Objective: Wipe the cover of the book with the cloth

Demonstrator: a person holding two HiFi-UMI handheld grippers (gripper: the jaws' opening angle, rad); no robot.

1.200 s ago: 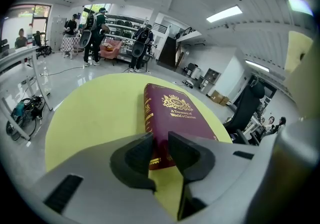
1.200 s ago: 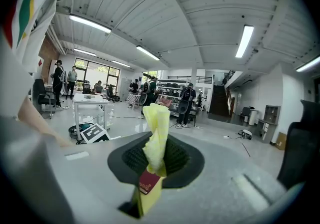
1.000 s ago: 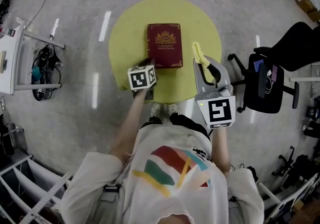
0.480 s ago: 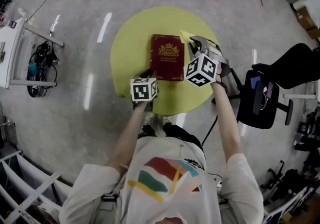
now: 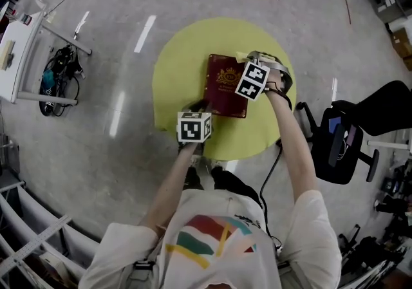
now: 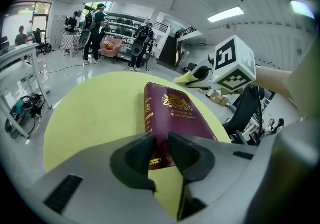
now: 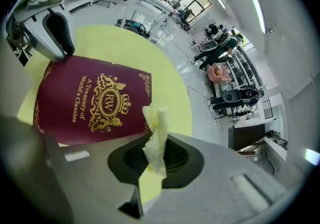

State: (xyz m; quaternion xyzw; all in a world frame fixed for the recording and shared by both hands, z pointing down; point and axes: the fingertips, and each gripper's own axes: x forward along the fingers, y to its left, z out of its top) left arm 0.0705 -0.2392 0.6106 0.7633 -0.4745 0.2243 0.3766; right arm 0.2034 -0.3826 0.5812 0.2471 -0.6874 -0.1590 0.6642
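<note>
A maroon book (image 5: 222, 94) with gold print lies closed on the round yellow table (image 5: 180, 69). My left gripper (image 5: 201, 105) is at the book's near left corner. In the left gripper view the book (image 6: 175, 118) sits between the two pads, and the gripper (image 6: 160, 144) is shut on that corner. My right gripper (image 5: 248, 58) hovers over the book's far right corner, shut on a crumpled yellow cloth (image 7: 156, 135). The cloth (image 5: 241, 56) sticks out past the jaws, just above the cover (image 7: 90, 101).
A black office chair (image 5: 347, 133) stands to the right of the table. A white rack (image 5: 19, 62) with cables and gear (image 5: 55, 78) under it is at the far left. Several people (image 6: 95, 23) stand in the background.
My right gripper has carried the cloth from the table's near right edge up and left to the book's far right corner. The left gripper has stayed on the near left corner.
</note>
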